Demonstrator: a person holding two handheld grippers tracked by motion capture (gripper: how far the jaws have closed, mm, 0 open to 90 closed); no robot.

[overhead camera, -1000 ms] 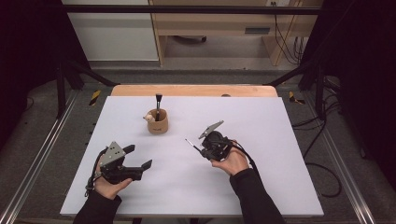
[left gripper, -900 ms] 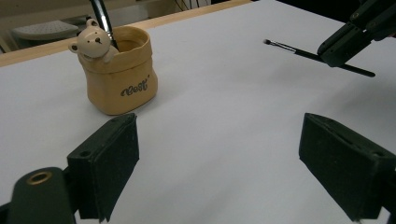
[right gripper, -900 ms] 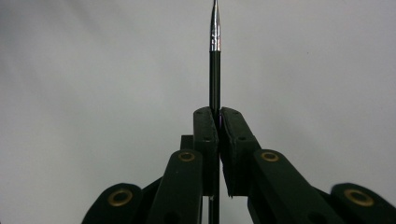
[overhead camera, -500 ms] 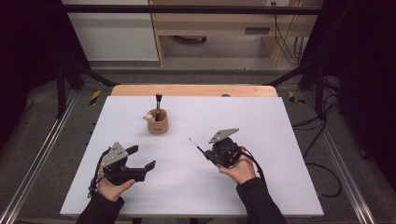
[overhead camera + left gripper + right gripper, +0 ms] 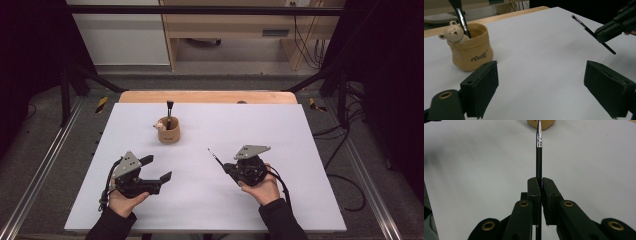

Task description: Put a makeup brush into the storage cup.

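high view, right gripper [image 5: 226, 166]: it has come back toward the person and a little to the right over the last second, so it now sits farther from the cup than it did; jaws pressed together on a thin black brush [image 5: 215, 156], whose tip slants up and left over the white table [image 5: 300, 150].
high view, left gripper [image 5: 157, 169]: barely shifted; jaws spread wide with nothing between them, resting low at the near left of the table.
high view, cup [image 5: 168, 132]: tan holder with a small bear on its rim, standing upright toward the far middle, one dark-handled brush [image 5: 169, 111] already upright in it.
left gripper view, own pads [image 5: 482, 87]: well apart, bare table between them; the cup [image 5: 471, 51] stands just beyond the left pad, the right gripper [image 5: 614, 27] and its brush [image 5: 590, 31] hang in the air at upper right.
right gripper view, grip: the brush [image 5: 539, 152] runs straight out from between the closed pads [image 5: 534, 187], its silver ferrule aimed at the cup [image 5: 540, 124] at the top edge.
meaning: the brush looks lifted, secure and lined up on the cup; the pull-back probably makes room to raise the tip before lowering it in beside the first one.
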